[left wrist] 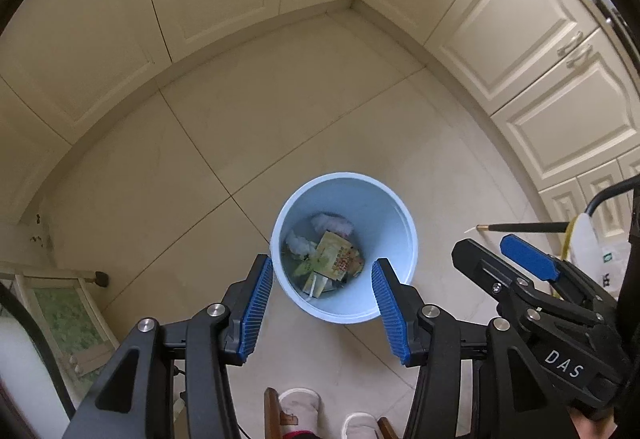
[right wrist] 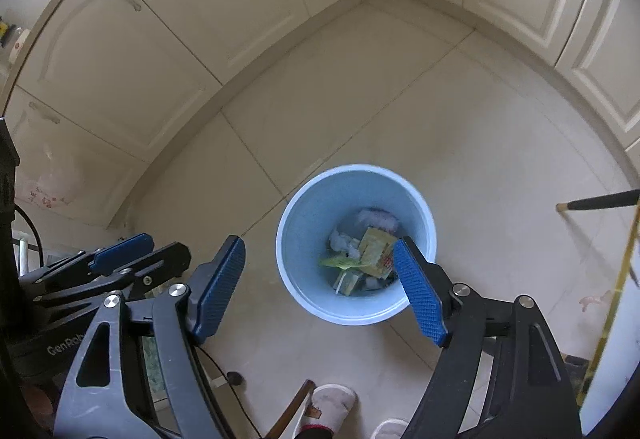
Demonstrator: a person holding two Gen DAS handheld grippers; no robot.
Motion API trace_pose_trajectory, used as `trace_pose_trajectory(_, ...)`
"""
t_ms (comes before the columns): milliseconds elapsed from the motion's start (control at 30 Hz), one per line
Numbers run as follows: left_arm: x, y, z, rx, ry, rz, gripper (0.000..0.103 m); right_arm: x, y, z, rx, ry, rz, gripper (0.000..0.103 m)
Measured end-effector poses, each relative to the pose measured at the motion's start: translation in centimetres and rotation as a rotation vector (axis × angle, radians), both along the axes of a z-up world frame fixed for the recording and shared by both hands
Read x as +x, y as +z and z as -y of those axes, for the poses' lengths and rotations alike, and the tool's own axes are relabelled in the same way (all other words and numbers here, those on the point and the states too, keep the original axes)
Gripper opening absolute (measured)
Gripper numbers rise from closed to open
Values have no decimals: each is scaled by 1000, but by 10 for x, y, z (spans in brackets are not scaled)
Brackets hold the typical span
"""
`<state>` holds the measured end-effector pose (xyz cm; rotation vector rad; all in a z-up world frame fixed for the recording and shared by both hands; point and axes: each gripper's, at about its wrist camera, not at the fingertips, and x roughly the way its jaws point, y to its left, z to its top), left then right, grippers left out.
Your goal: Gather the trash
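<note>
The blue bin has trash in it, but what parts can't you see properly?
- Blue bin: near rim, left wrist view, hidden behind the left gripper's fingers.
- Trash: right side, right wrist view, covered by one of the right gripper's fingers.
- Wrapper print: too small to read.
- Slippers: cut off by the bottom edge.

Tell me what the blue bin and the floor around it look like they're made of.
Blue bin: probably plastic, going by its smooth matte walls, thin moulded rim and even colour. Floor: looks like glazed ceramic tile, beige with a slight sheen and thin grout lines; it could be stone.
</note>
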<state>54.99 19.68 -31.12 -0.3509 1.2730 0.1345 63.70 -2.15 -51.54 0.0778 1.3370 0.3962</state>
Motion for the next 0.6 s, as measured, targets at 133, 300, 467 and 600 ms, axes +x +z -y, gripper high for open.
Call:
trace_pose_trajectory(133, -22, 32, 1, 48, 3, 66, 49, -12, 29, -9, -15, 40, 45, 75)
trace_pose_trajectory(300, -60, 82, 8, 121, 6, 161, 58, -36, 84, -14, -67, 54, 142, 88)
trace_pose_trajectory(467, -100, 133, 34, 190, -10, 292, 58, -73, 157, -17, -112, 75, 286, 93)
trace_pose_trajectory(600, -142, 184, 67, 244, -9, 445, 61, -104, 217, -8, -129, 53, 421, 103)
